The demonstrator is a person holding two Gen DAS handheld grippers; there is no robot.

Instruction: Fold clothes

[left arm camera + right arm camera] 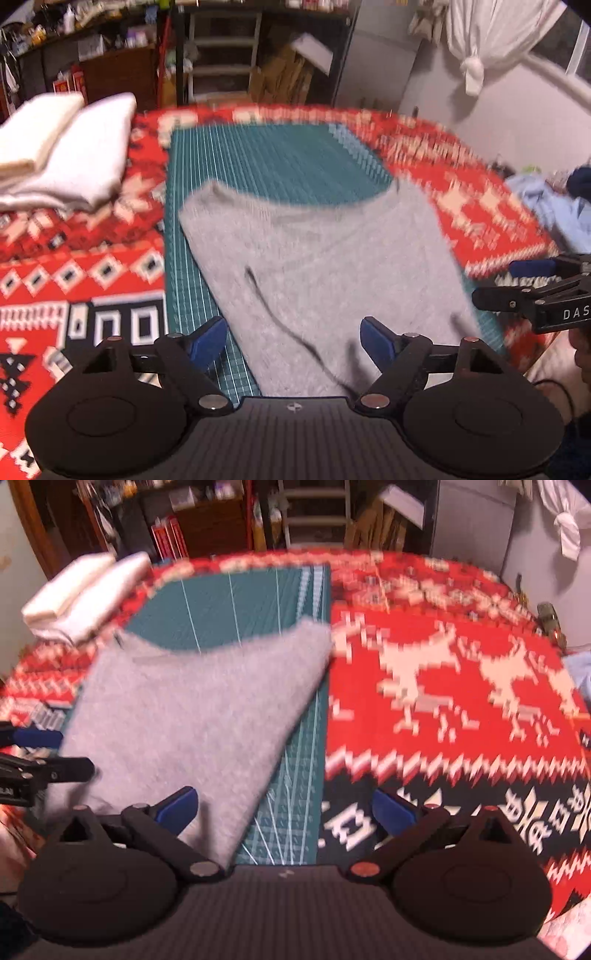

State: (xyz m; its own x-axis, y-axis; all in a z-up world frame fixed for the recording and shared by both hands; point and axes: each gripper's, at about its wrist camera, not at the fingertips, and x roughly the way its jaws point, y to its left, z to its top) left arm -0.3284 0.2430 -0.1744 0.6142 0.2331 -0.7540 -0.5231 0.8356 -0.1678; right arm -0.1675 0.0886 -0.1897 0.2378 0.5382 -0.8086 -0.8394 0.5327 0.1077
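1. The grey garment (317, 266) lies partly folded on the green mat (266, 162), which sits on the red patterned cloth (74, 258) covering the desk. The left gripper (293, 341) hangs over its near edge with fingers apart and nothing between them; the right gripper (286, 812) is likewise open and empty, over the garment's right edge and the mat.
2. Both views are blurred, so where the layers end is hard to judge. A grab aimed at the near edge could catch only the top layer, and the fold would peel open on lifting.
3. A dark seam or cord (273, 314) runs across the fabric near the left fingers (207, 343). I think a finger could snag it and drag the garment askew.
4. The garment's far right corner overhangs the mat onto the cloth. Pinching too deep there may gather the cloth too and shift everything on it.
5. The grippers are near each other; the right one shows at the left view's edge. Closing in on one corner together risks a knock.
6. The white folded stack (62, 155) sits well apart at the far left, so it is not at risk unless the cloth shifts.
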